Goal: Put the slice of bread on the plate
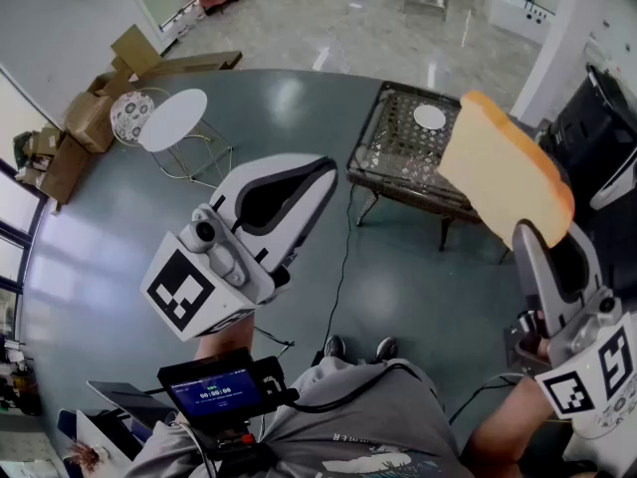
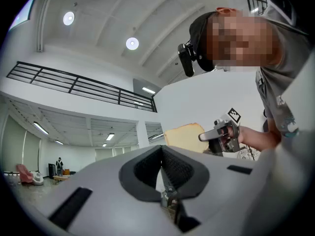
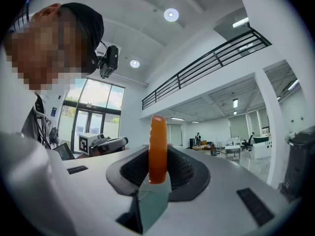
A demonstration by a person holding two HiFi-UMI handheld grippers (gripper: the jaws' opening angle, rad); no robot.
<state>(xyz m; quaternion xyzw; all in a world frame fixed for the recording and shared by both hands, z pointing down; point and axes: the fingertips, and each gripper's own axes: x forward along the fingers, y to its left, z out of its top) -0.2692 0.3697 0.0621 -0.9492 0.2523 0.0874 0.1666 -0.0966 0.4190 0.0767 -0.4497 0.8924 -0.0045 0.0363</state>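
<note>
Closest in, at the chest: a small screen device [image 1: 214,389] with trailing cable, no part of the job. Just beyond, the left gripper [image 1: 323,172], jaws brought together with nothing between them, tipped a little upward in mid-air; probably parked there to stay clear of the working side rather than to help. Over on the right, the right gripper [image 1: 532,235], roughly level, jaws part-way closed and clamped on the slice of bread [image 1: 503,172] by its lower end. Seen along those jaws, edge-on between the pads, orange crust toward the camera, standing up well past the tips. Likely pinched at one end on purpose: most of the slice left free, so as to be laid down flat without the jaws fouling the dish. Held high and upright, apparently for carrying, not yet for setting down. Farther out and below, a dark metal mesh table [image 1: 398,189], and on its top the plate [image 1: 430,117], small, white, apparently bare, well apart from the bread. By that layout, task at the carry stage: next, a reach forward and down, plus a turn of the wrist to bring the slice face-down over the plate before letting go. Some risk of soft bread sagging or tearing at so narrow a pinch. Farthest left, a round white side table [image 1: 174,119] and a heap of cardboard boxes [image 1: 90,118] against the wall, uninvolved.
</note>
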